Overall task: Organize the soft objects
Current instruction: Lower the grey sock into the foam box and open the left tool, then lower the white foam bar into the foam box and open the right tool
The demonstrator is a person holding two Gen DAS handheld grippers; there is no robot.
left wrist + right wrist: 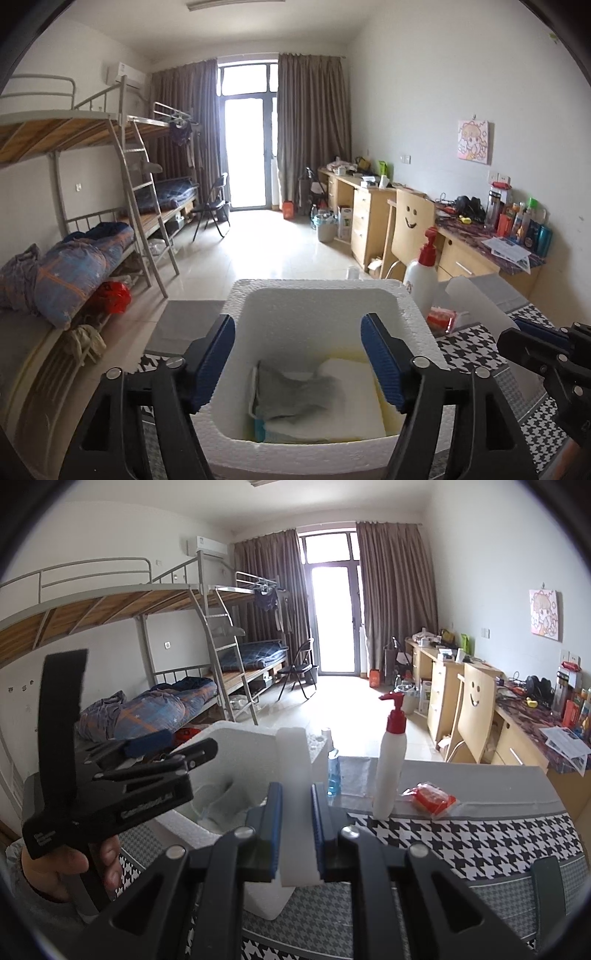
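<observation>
A white foam box [314,286] stands on the houndstooth-covered table. Inside it lie a crumpled grey cloth [295,395], a white foam sheet [351,373] and a pale blue packet [258,428]. My left gripper [297,332] hangs over the box with its jaws wide apart and nothing between the blue pads [212,365]. In the right wrist view a hand holds that left gripper [173,747] above the box [240,738]. My right gripper [295,794] is shut on an upright white foam slab [293,760], just right of the box.
A white pump bottle with a red top [389,768], a red packet [430,797] and a small blue bottle [333,775] stand on the table [461,834] behind the slab. Bunk beds with bedding line the left wall. Desks and a wooden chair line the right wall.
</observation>
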